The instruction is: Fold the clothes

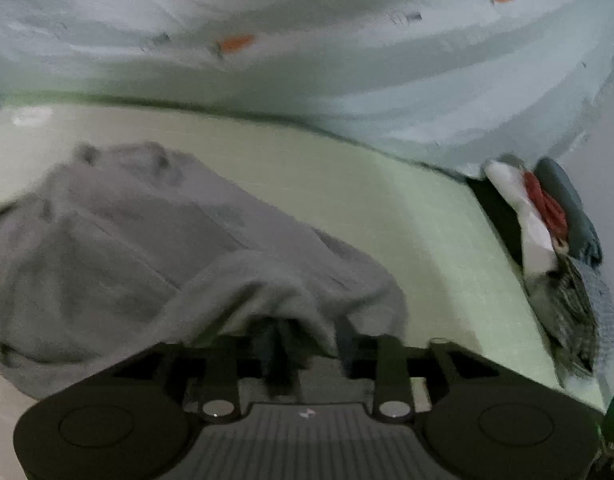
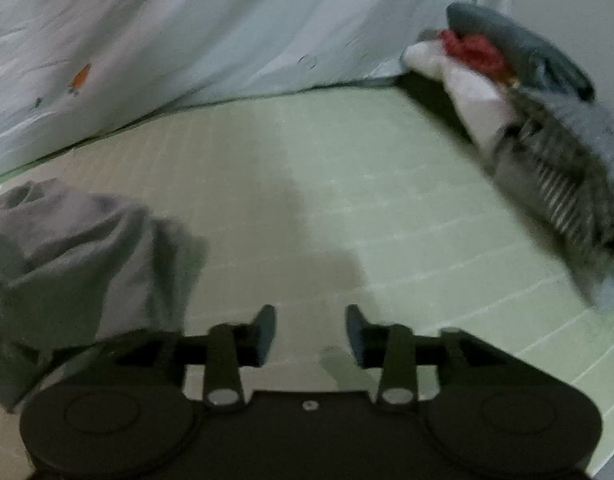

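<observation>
A grey sweatshirt (image 1: 119, 240) lies crumpled on the pale green mat (image 1: 407, 240). My left gripper (image 1: 307, 336) has a fold of the sweatshirt draped over and between its fingers, which stand apart around the cloth. In the right wrist view the sweatshirt (image 2: 75, 248) sits at the left, beside my right gripper (image 2: 311, 332). The right gripper is open and empty over the bare mat (image 2: 347, 184), apart from the cloth.
A pale blue sheet with small orange carrot prints (image 1: 307, 40) hangs along the far edge of the mat. A pile of other clothes (image 2: 527, 112), white, red, dark teal and grey check, lies at the mat's right edge.
</observation>
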`<state>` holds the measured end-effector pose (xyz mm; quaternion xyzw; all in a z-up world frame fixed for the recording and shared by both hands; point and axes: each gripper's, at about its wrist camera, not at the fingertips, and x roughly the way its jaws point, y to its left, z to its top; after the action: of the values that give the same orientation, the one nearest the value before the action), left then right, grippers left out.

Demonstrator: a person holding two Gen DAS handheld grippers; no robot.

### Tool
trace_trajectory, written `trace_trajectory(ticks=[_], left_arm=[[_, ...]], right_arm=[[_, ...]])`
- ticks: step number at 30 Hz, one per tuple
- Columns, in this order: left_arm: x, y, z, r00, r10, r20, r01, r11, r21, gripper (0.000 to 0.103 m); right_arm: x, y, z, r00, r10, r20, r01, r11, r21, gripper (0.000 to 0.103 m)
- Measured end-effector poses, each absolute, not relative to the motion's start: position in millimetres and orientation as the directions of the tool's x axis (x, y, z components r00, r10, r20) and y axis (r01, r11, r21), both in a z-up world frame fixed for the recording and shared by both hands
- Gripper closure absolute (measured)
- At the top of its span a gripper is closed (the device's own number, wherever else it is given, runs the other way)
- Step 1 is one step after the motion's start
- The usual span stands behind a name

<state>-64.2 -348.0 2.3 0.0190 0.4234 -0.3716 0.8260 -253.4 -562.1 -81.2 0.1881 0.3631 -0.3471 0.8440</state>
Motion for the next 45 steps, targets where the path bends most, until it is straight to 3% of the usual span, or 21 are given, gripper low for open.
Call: trace_trajectory(ticks=[2,4,8,12,23,26,27,29,30,31,32,34,39,45], left_arm=[[-53.5,-334.2,10.4,0.407,-0.589,-0.699,0.629,0.735,-0.253,0.051],[-38.3,-318.8,12.6,0.426,-0.573,-0.700,0.617,0.750,-0.238,0.048],[-16.3,-297.3,6.9,0.379,-0.582,-0.719,0.628,0.733,-0.262,0.037],[-14.8,-288.6,-4.8,0.303,-0.622,-0.722,0.694,0.663,-0.280,0.029],[-15.9,-287.6,-30.1,0.170,-0.643,-0.747,0.820,0.512,-0.254,0.024],[-11.0,-291.2,-39.0,0.165,-0.623,-0.765,0.812,0.526,-0.254,0.029],[-8.9,-293.7,-42.0,0.159,-0.615,-0.772,0.807,0.532,-0.258,0.038],[-4.9,-298.6,-48.1,0.149,-0.600,-0.786,0.796,0.544,-0.264,0.055],[-3.8,-301.1,-51.0,0.146,-0.592,-0.792,0.792,0.550,-0.266,0.072],[-2.6,-303.5,-53.8,0.143,-0.585,-0.799,0.787,0.556,-0.266,0.080],[-1.5,-305.3,-55.5,0.145,-0.575,-0.805,0.779,0.568,-0.265,0.096],[1.3,-306.8,-54.9,0.162,-0.569,-0.806,0.760,0.593,-0.265,0.100],[13.6,-304.9,-38.2,0.261,-0.578,-0.774,0.708,0.659,-0.253,0.101],[59.0,-291.1,-6.3,0.439,-0.564,-0.700,0.625,0.751,-0.213,0.101]], right_arm=[[-245.2,-552.9,-85.7,0.505,-0.415,-0.757,0.711,0.697,0.093,0.030],[-232.9,-542.1,-86.8,0.512,-0.382,-0.769,0.705,0.699,0.122,0.012],[-213.3,-515.6,-89.8,0.506,-0.360,-0.784,0.708,0.692,0.140,0.002],[-204.0,-494.6,-98.7,0.472,-0.363,-0.803,0.732,0.670,0.127,0.001],[-202.1,-448.8,-110.7,0.456,-0.375,-0.807,0.771,0.619,0.148,0.001],[-197.7,-442.5,-112.0,0.449,-0.373,-0.812,0.758,0.640,0.125,0.001],[-196.2,-442.4,-111.8,0.449,-0.371,-0.813,0.754,0.646,0.121,0.002],[-191.7,-447.3,-111.1,0.452,-0.369,-0.812,0.739,0.664,0.110,0.016],[-189.4,-450.0,-110.7,0.454,-0.368,-0.811,0.732,0.673,0.104,0.021],[-185.9,-453.7,-108.7,0.459,-0.365,-0.810,0.717,0.691,0.095,0.038],[-182.2,-457.8,-106.3,0.464,-0.361,-0.809,0.700,0.709,0.085,0.063],[-177.4,-468.6,-102.2,0.489,-0.331,-0.807,0.672,0.733,0.106,0.087],[-171.1,-501.9,-81.3,0.495,-0.418,-0.762,0.658,0.753,0.014,0.095],[-125.0,-565.8,-27.8,0.531,-0.592,-0.607,0.642,0.748,-0.168,0.096]])
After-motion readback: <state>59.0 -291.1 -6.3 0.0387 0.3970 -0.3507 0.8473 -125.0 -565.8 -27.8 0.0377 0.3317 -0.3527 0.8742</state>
